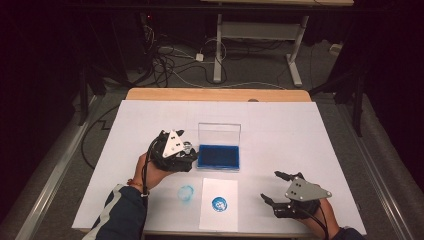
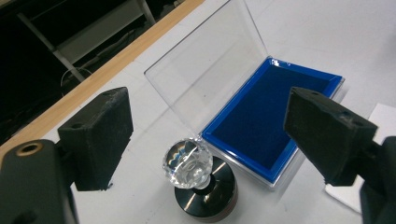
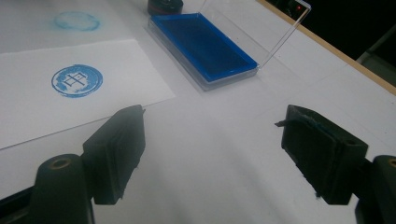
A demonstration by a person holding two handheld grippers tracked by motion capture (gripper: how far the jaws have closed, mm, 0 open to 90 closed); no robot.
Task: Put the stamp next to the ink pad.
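A stamp with a clear faceted knob (image 2: 189, 163) on a round black base (image 2: 215, 196) stands upright on the white table cover, just left of a blue ink pad (image 2: 275, 116) in a clear case whose lid (image 2: 205, 70) stands open. My left gripper (image 2: 212, 140) hovers over the stamp, open, with its jaws wide apart on either side and not touching it. In the high view the left gripper (image 1: 187, 150) sits beside the ink pad (image 1: 218, 156). My right gripper (image 1: 270, 186) rests open and empty near the front right, its jaws (image 3: 215, 154) over bare table.
A white sheet (image 1: 220, 187) with a round blue stamp print (image 1: 219, 203) lies at the front edge, a faint blue smudge (image 1: 186, 193) to its left on the cover. The wooden table edge (image 1: 215, 94) runs along the back; a desk frame and cables lie on the floor beyond.
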